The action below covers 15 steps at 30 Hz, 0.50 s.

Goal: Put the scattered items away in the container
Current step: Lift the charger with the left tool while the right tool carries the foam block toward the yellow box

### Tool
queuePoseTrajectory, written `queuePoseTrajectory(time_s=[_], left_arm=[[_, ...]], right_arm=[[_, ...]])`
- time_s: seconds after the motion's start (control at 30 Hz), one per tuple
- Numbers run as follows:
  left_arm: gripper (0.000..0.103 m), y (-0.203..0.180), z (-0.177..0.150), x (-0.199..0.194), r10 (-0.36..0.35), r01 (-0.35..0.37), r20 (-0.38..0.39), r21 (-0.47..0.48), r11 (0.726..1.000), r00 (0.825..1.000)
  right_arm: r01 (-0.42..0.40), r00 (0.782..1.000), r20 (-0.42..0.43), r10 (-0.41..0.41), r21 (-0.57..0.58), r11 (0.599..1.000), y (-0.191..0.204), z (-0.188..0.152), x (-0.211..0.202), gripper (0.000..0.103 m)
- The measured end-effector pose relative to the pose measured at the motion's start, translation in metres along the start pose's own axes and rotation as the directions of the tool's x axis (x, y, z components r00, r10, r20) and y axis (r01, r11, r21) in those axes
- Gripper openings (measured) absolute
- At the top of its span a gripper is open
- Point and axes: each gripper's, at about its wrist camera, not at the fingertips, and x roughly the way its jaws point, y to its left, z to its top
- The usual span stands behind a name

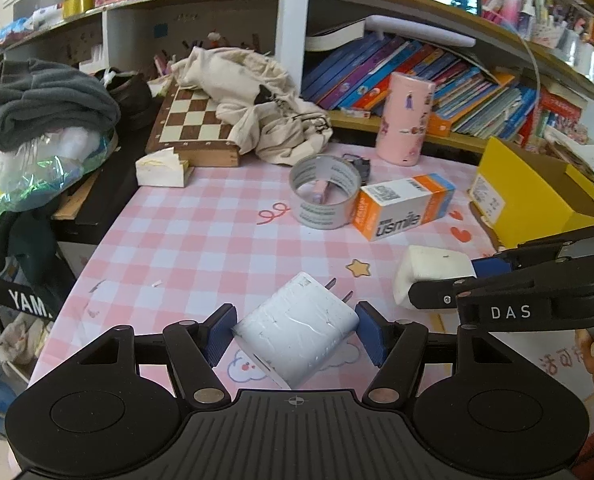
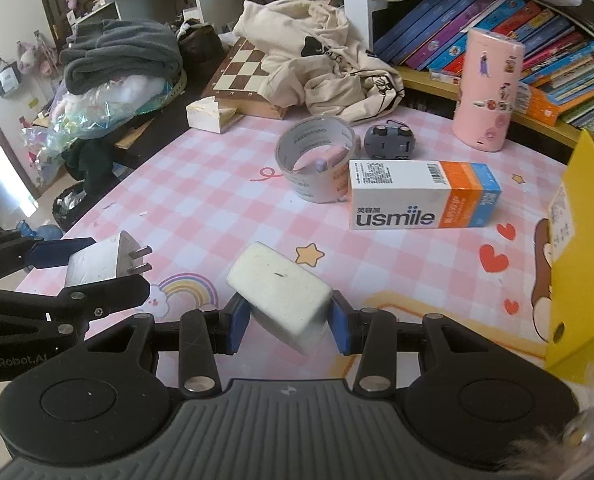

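Observation:
My left gripper [image 1: 295,332] is shut on a white plug-in charger [image 1: 297,320], its two prongs pointing away, held just above the pink checked tablecloth [image 1: 201,240]. In the right wrist view that charger [image 2: 97,264] and the left gripper [image 2: 93,276] show at the left. My right gripper [image 2: 287,324] is shut on a white rectangular block [image 2: 281,292], tilted and lifted off the cloth. The left wrist view shows the same block [image 1: 429,276] in the right gripper [image 1: 453,280]. A yellow open box [image 1: 529,192] [image 2: 589,240] stands at the right edge of the table.
A grey tape roll [image 2: 317,160] with a pink item inside, a small grey toy car [image 2: 389,140], a usmile carton [image 2: 421,196] and a pink cylinder [image 2: 487,92] lie mid-table. A chessboard [image 1: 193,128] under a beige garment [image 1: 265,108] and a tissue box [image 1: 163,170] sit at the back left.

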Motion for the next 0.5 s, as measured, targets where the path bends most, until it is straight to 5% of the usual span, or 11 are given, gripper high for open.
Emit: queuePoseTrajectory(time_s=[0.5], left_arm=[[0.065, -0.015, -0.012, -0.037, -0.073, 0.070, 0.051, 0.051, 0.996, 0.996]], right_arm=[[0.045, 0.998, 0.045, -0.047, 0.055, 0.997, 0.009, -0.032, -0.045, 0.040]])
